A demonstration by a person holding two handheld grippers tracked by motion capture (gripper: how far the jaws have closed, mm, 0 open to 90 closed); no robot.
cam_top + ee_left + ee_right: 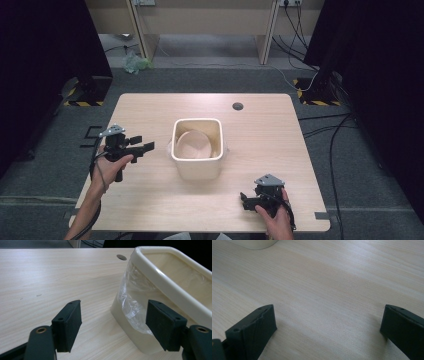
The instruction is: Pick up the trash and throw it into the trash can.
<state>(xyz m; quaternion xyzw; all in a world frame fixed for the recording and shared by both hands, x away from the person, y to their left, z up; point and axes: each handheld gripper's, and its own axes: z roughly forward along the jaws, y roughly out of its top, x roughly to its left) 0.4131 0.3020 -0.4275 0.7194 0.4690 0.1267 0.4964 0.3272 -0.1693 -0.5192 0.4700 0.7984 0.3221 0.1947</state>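
A cream plastic bin [197,160] stands upright in the middle of the wooden table [270,140]. A clear plastic liner [130,305] hangs over its outer wall below the rim [160,277]. A pale rounded shape lies inside the bin; I cannot tell what it is. My left gripper [144,143] hovers left of the bin and points at it, open [115,307], with nothing between its pads and the bin's corner just beyond them. My right gripper [246,201] rests low near the front right edge, open [329,312] over bare wood, with the bin's base [254,243] far ahead.
A dark cable hole [238,106] sits in the tabletop behind the bin. Black curtains flank the table. Stands with striped feet [82,97] and loose cables [330,130] lie on the grey floor around it. A desk stands at the back.
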